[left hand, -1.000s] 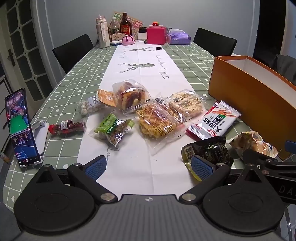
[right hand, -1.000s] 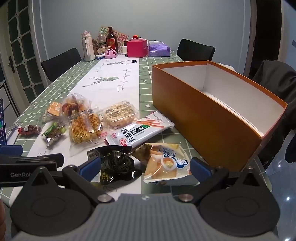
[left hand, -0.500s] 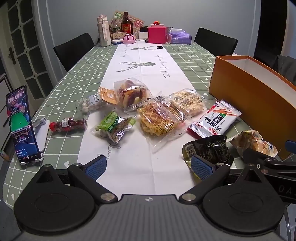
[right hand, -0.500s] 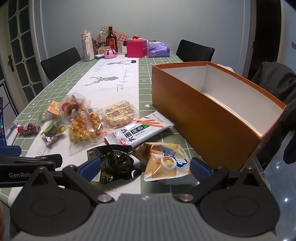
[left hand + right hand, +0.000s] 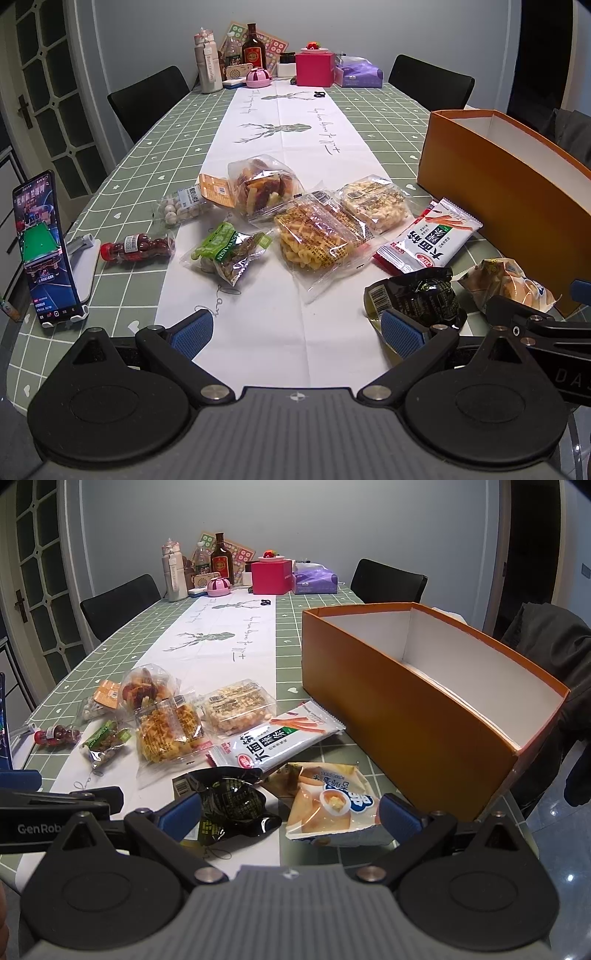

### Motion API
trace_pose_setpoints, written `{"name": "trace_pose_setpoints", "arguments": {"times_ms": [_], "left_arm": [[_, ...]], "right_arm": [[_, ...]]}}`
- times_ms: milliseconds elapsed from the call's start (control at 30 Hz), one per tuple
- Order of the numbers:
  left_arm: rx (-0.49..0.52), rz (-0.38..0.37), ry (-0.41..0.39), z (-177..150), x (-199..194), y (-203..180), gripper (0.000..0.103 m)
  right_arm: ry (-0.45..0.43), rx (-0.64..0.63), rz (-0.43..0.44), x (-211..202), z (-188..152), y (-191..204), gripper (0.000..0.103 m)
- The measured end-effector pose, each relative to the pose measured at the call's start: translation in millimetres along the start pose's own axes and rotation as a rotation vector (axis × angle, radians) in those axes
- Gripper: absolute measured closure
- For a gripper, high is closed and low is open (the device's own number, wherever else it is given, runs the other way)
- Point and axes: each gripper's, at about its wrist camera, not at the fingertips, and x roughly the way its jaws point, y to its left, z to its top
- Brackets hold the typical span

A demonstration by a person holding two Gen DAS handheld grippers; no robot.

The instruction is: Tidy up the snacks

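Orange box at frame right sits empty, snacks loose at centre. Right gripper and left gripper both gape, empty. Probably first pick: close on the yellow chip bag.

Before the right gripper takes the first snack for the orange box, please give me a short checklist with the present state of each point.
1. Right gripper open: ok, jaws wide apart, nothing held.
2. Left gripper open and out of the way: ok, it holds nothing and sits over bare table runner.
3. Orange box open on top: ok, no lid; the visible inside shows no snacks.
4. Nearest snack between the right jaws: ok, the orange chip bag and black packet both lie there.
5. Only one snack in the grasp: not ok, the two lie side by side.
6. Bag contents fragile: cannot tell.
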Motion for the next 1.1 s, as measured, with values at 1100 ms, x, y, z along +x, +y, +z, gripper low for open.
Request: {"name": "trace_pose_setpoints", "arguments": {"times_ms": [1100], "left_arm": [[-0.001,0.003,0.005,-5.3,0.5,0.0,0.000]], "right_arm": [[0.008,-0.002,-0.006,1.7,-3.1,-0.1,0.003]]}}
